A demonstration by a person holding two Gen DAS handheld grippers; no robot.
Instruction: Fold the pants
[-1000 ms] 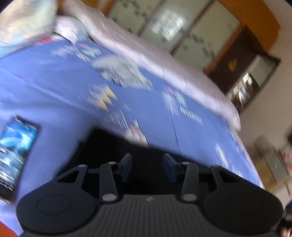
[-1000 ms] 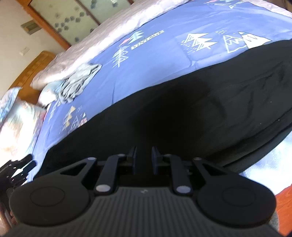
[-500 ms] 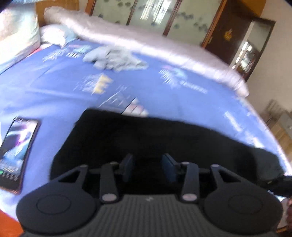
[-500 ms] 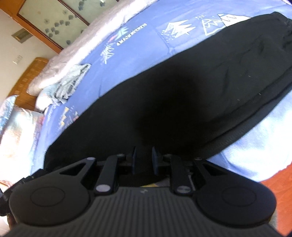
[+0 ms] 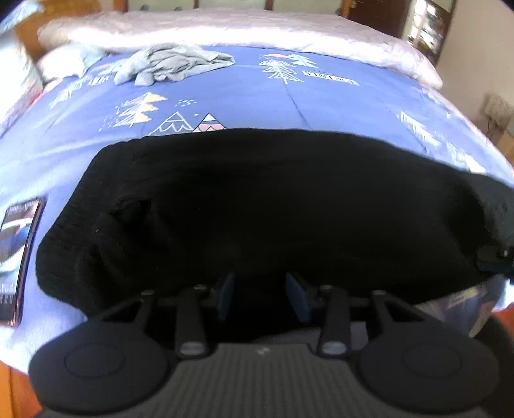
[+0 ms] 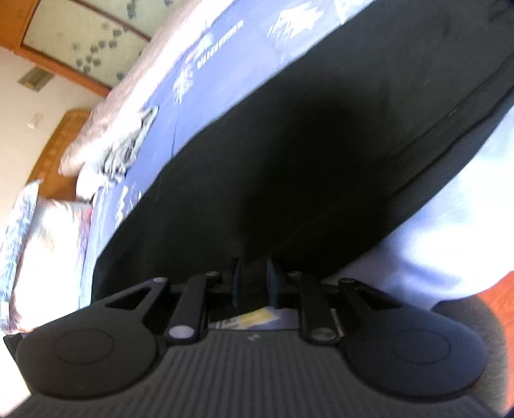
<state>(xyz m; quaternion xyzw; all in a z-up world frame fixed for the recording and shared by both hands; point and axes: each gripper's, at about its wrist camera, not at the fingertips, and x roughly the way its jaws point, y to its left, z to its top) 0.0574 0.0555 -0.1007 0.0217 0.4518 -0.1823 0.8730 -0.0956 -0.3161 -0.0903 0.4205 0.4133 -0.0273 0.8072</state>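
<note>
Black pants (image 5: 273,199) lie spread lengthwise across a blue bedspread (image 5: 244,96) printed with trees and mountains. My left gripper (image 5: 259,284) hangs over their near edge towards the left end. Its blue pads stand apart and I see no cloth pinched between them. In the right wrist view the pants (image 6: 321,144) run diagonally. My right gripper (image 6: 253,271) sits at their near hem, its jaws a narrow gap apart over dark cloth, with nothing visibly clamped. Bedspread shows just below its fingers.
A phone (image 5: 19,254) lies screen-up on the bed left of the pants. A crumpled grey garment (image 5: 173,64) and a pale rolled quilt (image 5: 257,29) sit at the far side. Pillows (image 6: 38,231) are at the head end. The orange floor (image 6: 501,295) shows past the bed edge.
The left gripper rolled level and dropped towards the pants' near edge, so more of the pants shows. The right gripper tilted and came down closer to the hem. Neither jaw gap changed.
</note>
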